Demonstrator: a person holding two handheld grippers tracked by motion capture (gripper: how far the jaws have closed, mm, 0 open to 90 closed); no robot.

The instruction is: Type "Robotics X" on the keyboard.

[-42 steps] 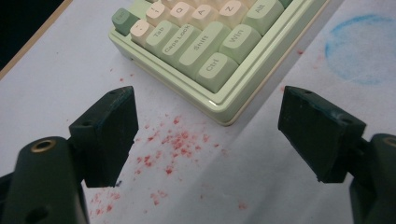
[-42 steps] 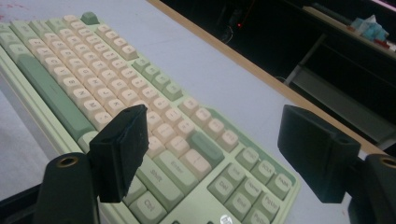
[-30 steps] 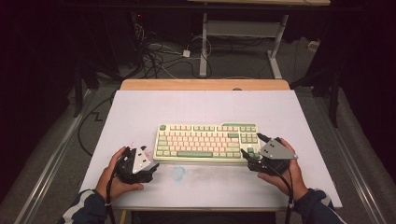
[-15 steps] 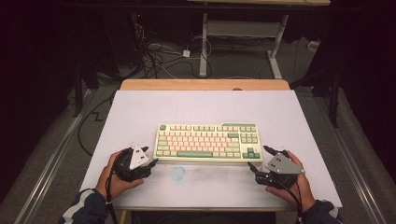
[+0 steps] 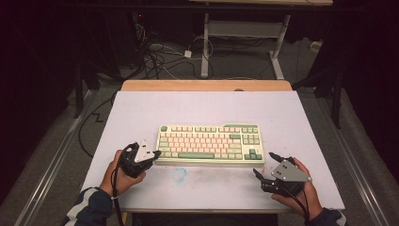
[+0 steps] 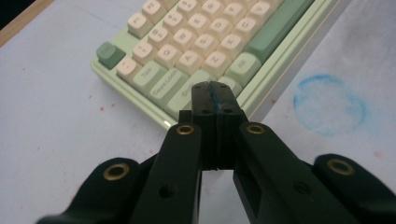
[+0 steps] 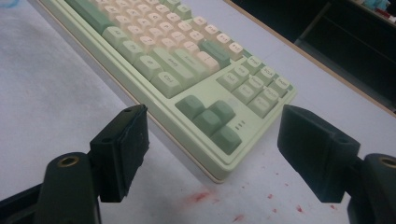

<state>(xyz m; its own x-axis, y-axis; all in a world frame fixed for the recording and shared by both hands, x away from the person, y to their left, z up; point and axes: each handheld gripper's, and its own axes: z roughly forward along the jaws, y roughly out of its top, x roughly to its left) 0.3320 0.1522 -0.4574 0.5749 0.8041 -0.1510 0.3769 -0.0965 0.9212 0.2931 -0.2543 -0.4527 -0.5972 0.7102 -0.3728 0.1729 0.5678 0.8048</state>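
A pale green keyboard (image 5: 209,143) with cream and green keys lies across the middle of the white table top (image 5: 202,110). My left gripper (image 5: 155,153) is at the keyboard's front-left corner. Its jaws have just been closing, and in the left gripper view my left gripper (image 6: 215,100) is shut with nothing between the pads, tips just before the keyboard (image 6: 187,51) edge. My right gripper (image 5: 263,163) hovers near the table's front right, open and holding nothing. In the right gripper view its jaws stand wide apart, framing the keyboard (image 7: 187,60) corner with the arrow keys.
A faint blue ring stain (image 5: 179,174) marks the table in front of the keyboard, and small red specks (image 7: 201,196) dot the surface. A wooden strip (image 5: 207,85) edges the far side. Cables (image 5: 160,59) and a white desk frame (image 5: 244,33) lie on the floor beyond.
The right gripper has drawn back from the keyboard's right end toward the front right of the table. The left gripper's jaws have shut, and it lifted slightly by the keyboard's left corner.
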